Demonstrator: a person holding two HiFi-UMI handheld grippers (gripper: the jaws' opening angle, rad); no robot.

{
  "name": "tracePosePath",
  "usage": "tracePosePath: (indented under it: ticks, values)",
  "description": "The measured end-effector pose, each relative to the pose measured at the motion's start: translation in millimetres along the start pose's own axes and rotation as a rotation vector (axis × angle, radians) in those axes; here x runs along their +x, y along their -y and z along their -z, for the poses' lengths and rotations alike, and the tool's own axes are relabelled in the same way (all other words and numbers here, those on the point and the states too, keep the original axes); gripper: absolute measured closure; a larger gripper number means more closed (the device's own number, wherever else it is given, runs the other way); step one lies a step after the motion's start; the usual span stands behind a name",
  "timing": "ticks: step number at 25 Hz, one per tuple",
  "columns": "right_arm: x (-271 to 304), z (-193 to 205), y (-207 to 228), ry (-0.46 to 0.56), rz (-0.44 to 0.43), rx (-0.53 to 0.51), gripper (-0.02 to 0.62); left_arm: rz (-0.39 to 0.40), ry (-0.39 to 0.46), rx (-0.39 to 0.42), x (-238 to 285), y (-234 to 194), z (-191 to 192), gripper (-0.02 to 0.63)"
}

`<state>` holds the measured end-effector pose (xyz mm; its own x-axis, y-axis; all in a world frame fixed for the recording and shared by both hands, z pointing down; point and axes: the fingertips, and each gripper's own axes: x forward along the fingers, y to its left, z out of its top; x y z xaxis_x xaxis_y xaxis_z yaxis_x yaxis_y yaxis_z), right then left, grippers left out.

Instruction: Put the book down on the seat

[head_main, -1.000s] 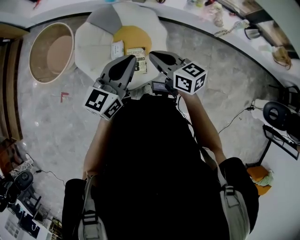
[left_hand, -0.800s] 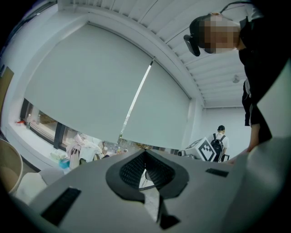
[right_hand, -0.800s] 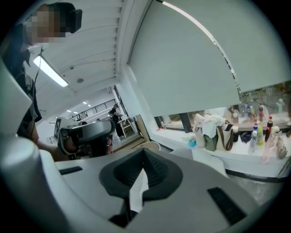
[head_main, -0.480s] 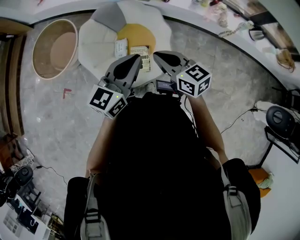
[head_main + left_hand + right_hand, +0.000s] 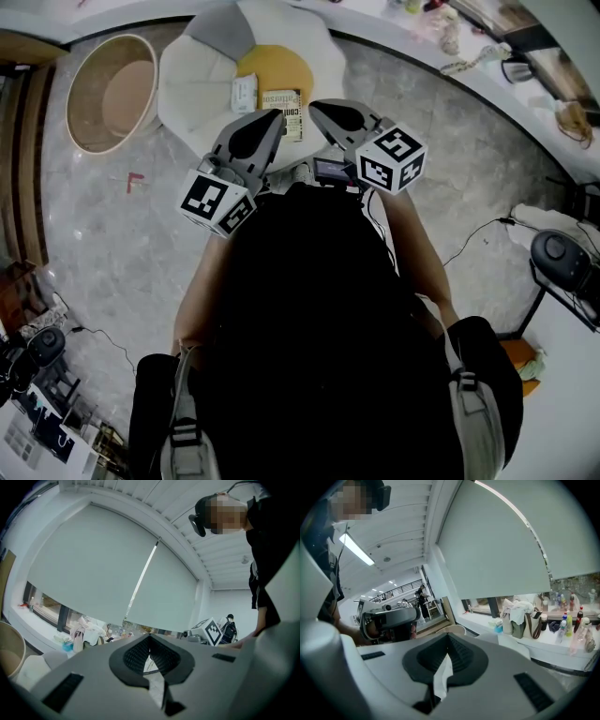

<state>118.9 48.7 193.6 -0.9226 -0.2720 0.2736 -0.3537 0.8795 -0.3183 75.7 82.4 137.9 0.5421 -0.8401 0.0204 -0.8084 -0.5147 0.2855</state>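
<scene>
A white petal-shaped seat (image 5: pixel 192 89) with a yellow middle stands on the floor ahead of me. A printed book (image 5: pixel 282 101) lies flat on it, and a smaller white booklet (image 5: pixel 244 94) lies just to its left. My left gripper (image 5: pixel 273 115) and right gripper (image 5: pixel 315 107) hang side by side above the seat's near edge, apart from both books. In the left gripper view the left gripper (image 5: pixel 150 637) has its jaws together with nothing in them. The right gripper (image 5: pixel 448 636) is likewise shut and empty. Both point level at a window blind.
A round tan basket (image 5: pixel 108 94) stands left of the seat. A cluttered white ledge (image 5: pixel 441 42) curves along the back. Cables (image 5: pixel 469 246) and a black device (image 5: pixel 555 253) lie on the grey floor at the right. A small red mark (image 5: pixel 134 181) is on the floor at left.
Both grippers stay nearly where they were, still shut. The right gripper's marker cube has rolled slightly. The seat and books sit a little higher in the head view.
</scene>
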Motion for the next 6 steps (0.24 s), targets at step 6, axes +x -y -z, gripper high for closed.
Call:
tracePosePath:
  ticks: [6]
  values:
    - [0.3, 2.9, 2.8, -0.018, -0.012, -0.019, 0.578, 0.005, -0.003, 0.002, 4.2, -0.4, 4.4, 0.595]
